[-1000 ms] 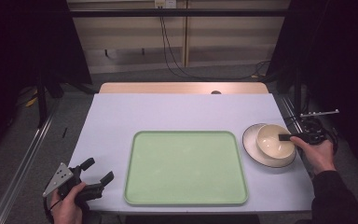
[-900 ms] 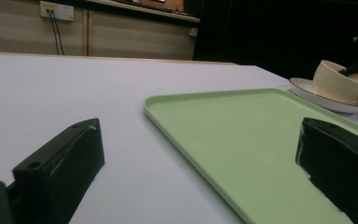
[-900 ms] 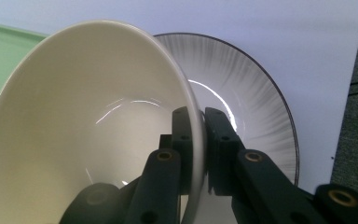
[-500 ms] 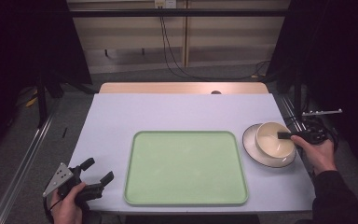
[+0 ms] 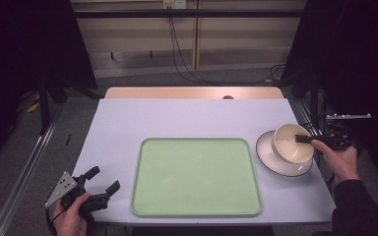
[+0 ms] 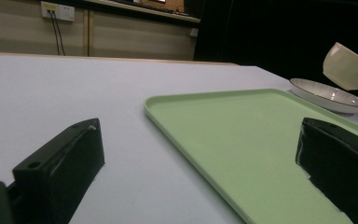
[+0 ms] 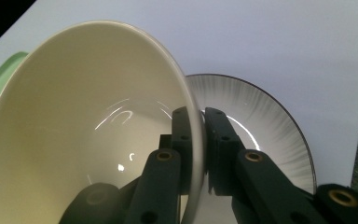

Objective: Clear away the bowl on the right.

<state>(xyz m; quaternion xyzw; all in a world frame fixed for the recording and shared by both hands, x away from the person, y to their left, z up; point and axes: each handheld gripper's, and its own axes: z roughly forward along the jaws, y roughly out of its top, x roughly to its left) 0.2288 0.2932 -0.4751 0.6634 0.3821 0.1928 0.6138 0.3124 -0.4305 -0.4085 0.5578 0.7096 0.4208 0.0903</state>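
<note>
Right gripper view: jaws pinch glossy cream bowl (image 7: 88,116) rim above round plate (image 7: 261,121).

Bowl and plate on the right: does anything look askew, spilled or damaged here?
Only the bowl looks askew: it is tilted and lifted clear of the plate, because the right claw is clamped on its rim. It looks empty, with nothing spilled and no damage visible. The tray lies flat, and the left claw hangs open near the table's corner.

Pale table (image 5: 187,118) bearing green tray (image 5: 197,174) and plate (image 5: 270,160).
</note>
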